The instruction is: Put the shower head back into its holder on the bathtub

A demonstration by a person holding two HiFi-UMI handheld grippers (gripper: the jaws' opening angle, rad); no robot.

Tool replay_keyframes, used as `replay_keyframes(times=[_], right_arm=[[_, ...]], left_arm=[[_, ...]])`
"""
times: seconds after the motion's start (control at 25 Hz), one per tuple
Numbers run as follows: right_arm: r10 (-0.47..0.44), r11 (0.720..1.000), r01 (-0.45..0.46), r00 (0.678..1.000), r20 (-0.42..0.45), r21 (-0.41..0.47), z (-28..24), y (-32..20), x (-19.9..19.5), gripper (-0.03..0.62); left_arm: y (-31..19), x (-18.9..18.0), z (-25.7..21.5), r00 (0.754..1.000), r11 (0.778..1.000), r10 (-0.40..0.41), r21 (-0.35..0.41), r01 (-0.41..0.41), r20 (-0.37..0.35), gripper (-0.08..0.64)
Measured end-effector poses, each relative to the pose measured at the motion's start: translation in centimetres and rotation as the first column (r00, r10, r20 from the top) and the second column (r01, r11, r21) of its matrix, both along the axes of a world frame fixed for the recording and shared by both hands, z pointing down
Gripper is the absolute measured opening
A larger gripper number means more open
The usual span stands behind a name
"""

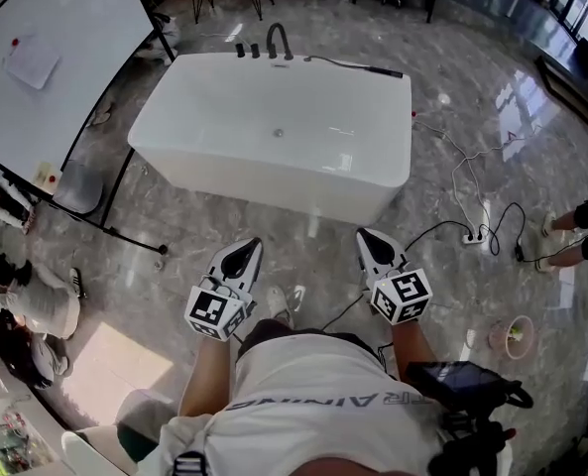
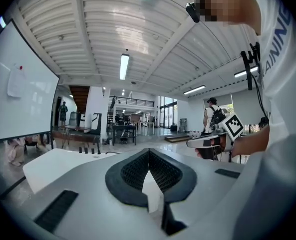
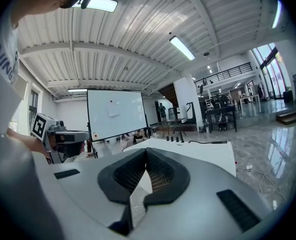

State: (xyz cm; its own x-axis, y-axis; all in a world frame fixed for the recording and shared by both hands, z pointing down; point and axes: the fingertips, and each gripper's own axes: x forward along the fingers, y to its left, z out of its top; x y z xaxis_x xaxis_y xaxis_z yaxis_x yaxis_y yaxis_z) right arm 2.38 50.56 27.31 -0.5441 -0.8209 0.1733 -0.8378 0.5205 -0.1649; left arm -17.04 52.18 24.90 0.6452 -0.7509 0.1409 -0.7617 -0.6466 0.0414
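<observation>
A white bathtub point(image 1: 274, 132) stands on the marble floor ahead of me. A dark curved faucet point(image 1: 277, 40) and small knobs sit on its far rim. The shower head point(image 1: 368, 68), dark with a hose, lies flat along the far rim to the right of the faucet; it shows as a thin dark bar point(image 3: 210, 142) in the right gripper view. My left gripper point(image 1: 244, 252) and right gripper point(image 1: 369, 239) hover side by side short of the tub's near wall, both shut and empty. The pads meet in the left gripper view point(image 2: 148, 156) and the right gripper view point(image 3: 147, 156).
A whiteboard on a black stand point(image 1: 56, 58) leans at the tub's left. A power strip with cables point(image 1: 472, 234) lies on the floor at right, near a person's feet point(image 1: 561, 246). People sit at the left point(image 1: 16, 305). A pink bowl point(image 1: 512, 337) rests at lower right.
</observation>
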Motion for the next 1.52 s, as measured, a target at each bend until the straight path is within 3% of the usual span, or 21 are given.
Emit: replay_keyframes(times=[0.44, 0.84, 1.16, 1.52], right_arm=[[0.011, 1.000, -0.010, 0.996, -0.084, 0.006, -1.3, -11.3, -8.6, 0.011], [0.025, 1.000, -0.026, 0.992, -0.121, -0.002, -1.4, -17.5, -14.8, 0.011], [0.009, 1.000, -0.010, 0.994, -0.107, -0.004, -0.9, -21.8, -16.6, 0.011], [0.024, 0.999, -0.026, 0.997, -0.068, -0.024, 0.7, -31.4, -12.1, 0.011]], left_arm=[[-11.6, -7.7, 0.8, 0.998, 0.999, 0.034, -0.020, -0.035, -0.045, 0.017], [-17.6, -16.0, 2.1, 0.999, 0.998, 0.013, -0.057, -0.016, -0.050, 0.017], [-21.5, -15.9, 2.5, 0.997, 0.996, 0.042, -0.076, -0.047, -0.068, 0.017], [-30.6, -11.1, 3.0, 0.997, 0.995, 0.072, -0.068, -0.072, -0.007, 0.017]])
